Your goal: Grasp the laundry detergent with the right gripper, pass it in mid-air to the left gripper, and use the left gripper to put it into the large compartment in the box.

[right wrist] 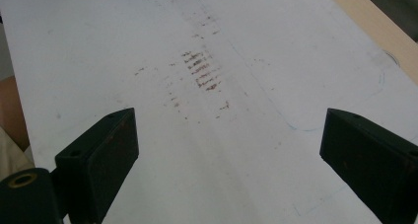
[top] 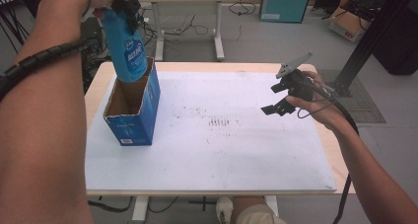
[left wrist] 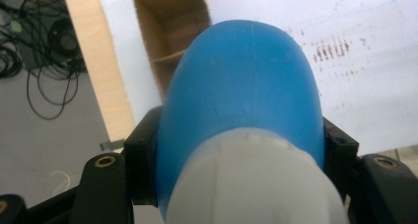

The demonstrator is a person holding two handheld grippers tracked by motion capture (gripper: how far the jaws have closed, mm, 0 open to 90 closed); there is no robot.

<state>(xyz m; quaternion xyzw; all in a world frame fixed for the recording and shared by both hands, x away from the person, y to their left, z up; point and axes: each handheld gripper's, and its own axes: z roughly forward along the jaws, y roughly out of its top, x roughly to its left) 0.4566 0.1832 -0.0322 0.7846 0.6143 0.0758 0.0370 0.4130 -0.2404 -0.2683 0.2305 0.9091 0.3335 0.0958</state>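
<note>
Your left tongs (top: pixel 129 13) grip the bottle (top: pixel 124 44) above the box (top: pixel 143 120); your right tongs (top: pixel 282 96) are wide, empty. Next, line up and lower it inside.

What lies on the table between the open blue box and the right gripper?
Nothing stands there. In the high view, the stretch from the blue box to the right gripper is bare white sheet with faint brown smudges.
</note>
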